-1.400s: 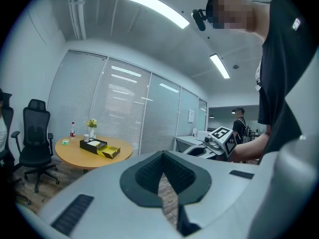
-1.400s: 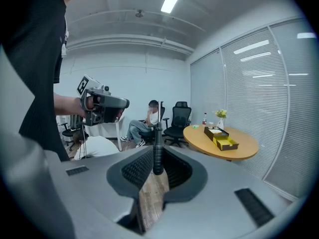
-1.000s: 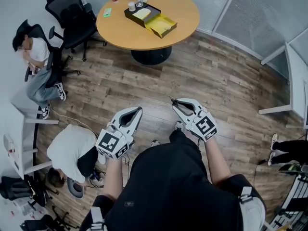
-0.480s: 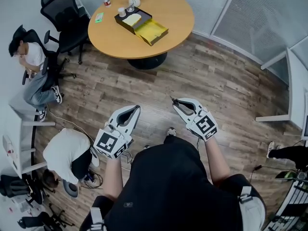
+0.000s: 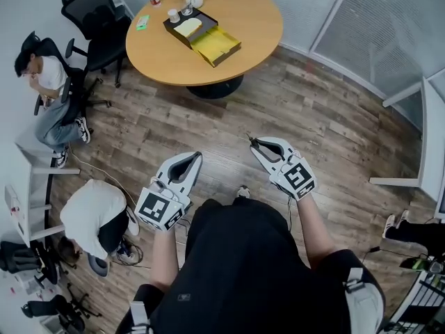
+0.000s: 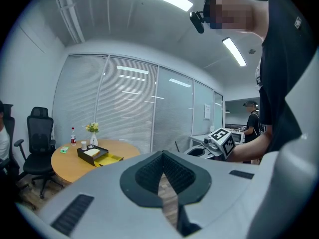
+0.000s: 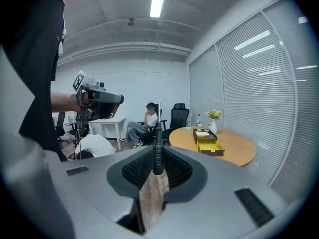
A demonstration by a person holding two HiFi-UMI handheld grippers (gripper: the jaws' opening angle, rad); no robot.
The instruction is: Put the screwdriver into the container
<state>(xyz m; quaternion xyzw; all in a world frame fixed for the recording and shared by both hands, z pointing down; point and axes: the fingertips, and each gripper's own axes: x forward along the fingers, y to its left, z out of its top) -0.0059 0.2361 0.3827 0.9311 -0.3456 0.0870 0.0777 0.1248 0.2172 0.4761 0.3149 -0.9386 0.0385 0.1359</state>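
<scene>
**Screwdriver held well short of the container**

The right gripper (image 5: 254, 142) was clamped on the dark handle of the screwdriver (image 7: 157, 156), whose thin shaft stood up past the jaw tips. The left gripper (image 5: 195, 157) had its jaws pressed together with nothing between them. Both were held over the wooden floor (image 5: 313, 117), well apart from the round table (image 5: 264, 19), where the open black and yellow container (image 5: 221, 46) lay. A seated person (image 5: 49, 82) sat near the table.

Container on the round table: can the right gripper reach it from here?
Probably not yet. The right gripper, shut on the screwdriver, hangs over floor well short of the container; nothing blocks the way.
</scene>
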